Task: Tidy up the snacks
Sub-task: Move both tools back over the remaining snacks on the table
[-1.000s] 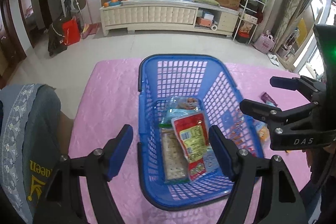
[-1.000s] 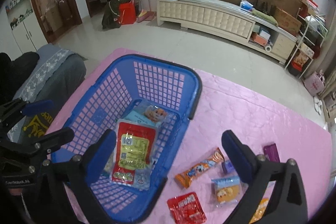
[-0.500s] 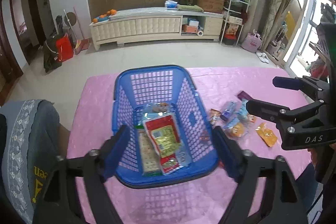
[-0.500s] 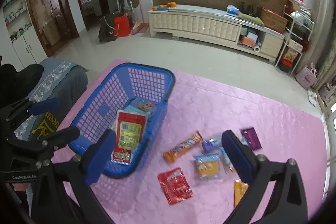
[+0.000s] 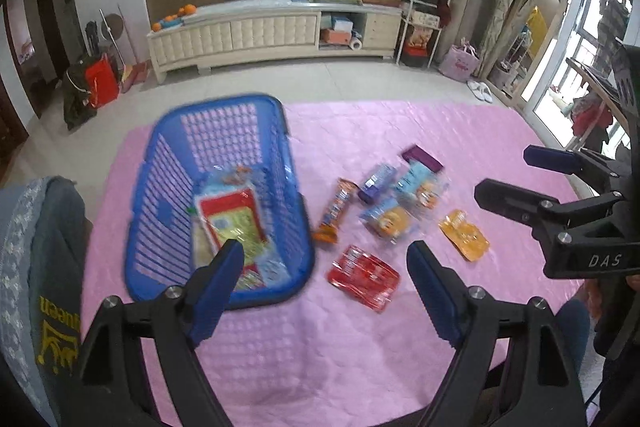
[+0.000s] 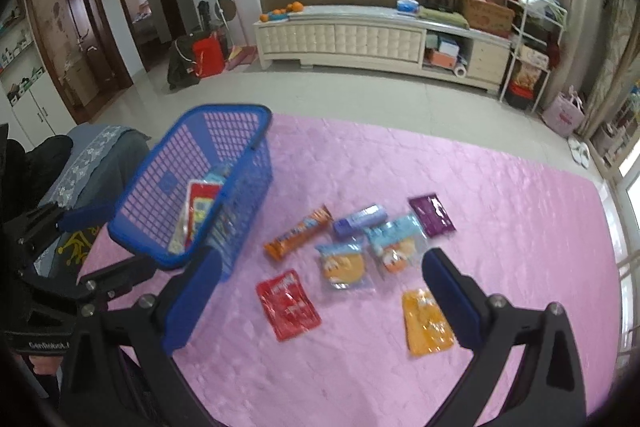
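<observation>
Left wrist view, landmark: the blue basket point(image 5: 160, 195) stood on the pink-covered counter point(image 5: 400, 131), toward its left side.
Left wrist view, basket contents: a red and yellow packet point(image 5: 232, 223) lay flat on top of other packets inside the basket; this view looked straight down into it.
Left wrist view, loose snacks: right of the basket lay an orange bar point(image 5: 334, 209), nearest its wall, then a red packet point(image 5: 364, 277), a round biscuit packet point(image 5: 386, 221), a small blue-purple packet point(image 5: 376, 181), a light blue packet point(image 5: 420, 187), a dark purple packet point(image 5: 422, 159) and an orange-yellow packet point(image 5: 464, 235), farthest from it.
Left wrist view, left gripper point(image 5: 326, 283): its jaws had just been opening and stood well apart, empty, hanging above the basket's near right corner and the red packet.
Left wrist view, right gripper point(image 5: 516, 175): seen from the side, far right of the basket, jaws apart and empty.
Right wrist view, basket point(image 6: 192, 187): seen from its right side, so the mesh wall hid most of the contents.
Right wrist view, extra: only here the printed faces of the loose packets read clearly, and a grey cloth-draped seat point(image 6: 100, 163) showed just left of the basket.
Right wrist view, right gripper point(image 6: 320, 279): jaws wide apart, nothing between them.
</observation>
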A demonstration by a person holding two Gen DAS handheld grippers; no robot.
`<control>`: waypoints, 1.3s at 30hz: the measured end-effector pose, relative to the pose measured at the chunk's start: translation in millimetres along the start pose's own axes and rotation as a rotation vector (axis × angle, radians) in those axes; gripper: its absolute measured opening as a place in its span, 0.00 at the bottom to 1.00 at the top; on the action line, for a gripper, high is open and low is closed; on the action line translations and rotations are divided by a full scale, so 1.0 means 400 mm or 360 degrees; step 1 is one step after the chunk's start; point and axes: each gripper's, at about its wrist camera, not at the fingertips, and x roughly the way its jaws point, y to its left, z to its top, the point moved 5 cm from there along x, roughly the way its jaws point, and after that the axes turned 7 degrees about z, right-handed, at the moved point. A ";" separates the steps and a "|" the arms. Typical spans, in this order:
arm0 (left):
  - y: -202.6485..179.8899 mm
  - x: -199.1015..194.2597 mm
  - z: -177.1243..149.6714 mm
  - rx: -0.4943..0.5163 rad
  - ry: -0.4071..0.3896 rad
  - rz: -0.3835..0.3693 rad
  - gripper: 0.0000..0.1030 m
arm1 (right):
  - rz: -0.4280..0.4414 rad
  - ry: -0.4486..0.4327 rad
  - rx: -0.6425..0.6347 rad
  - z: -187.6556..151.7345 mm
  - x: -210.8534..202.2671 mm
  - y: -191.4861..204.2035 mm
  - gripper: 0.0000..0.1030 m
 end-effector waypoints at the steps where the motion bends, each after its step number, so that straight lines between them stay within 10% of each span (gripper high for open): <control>1: -0.016 0.007 -0.010 -0.0003 0.0014 -0.0007 0.80 | -0.0004 0.0001 0.0010 -0.011 -0.001 -0.012 0.99; 39: -0.174 0.396 -0.180 -0.0405 0.0409 0.0231 1.00 | 0.0058 0.0124 -0.0087 -0.221 0.216 -0.266 0.99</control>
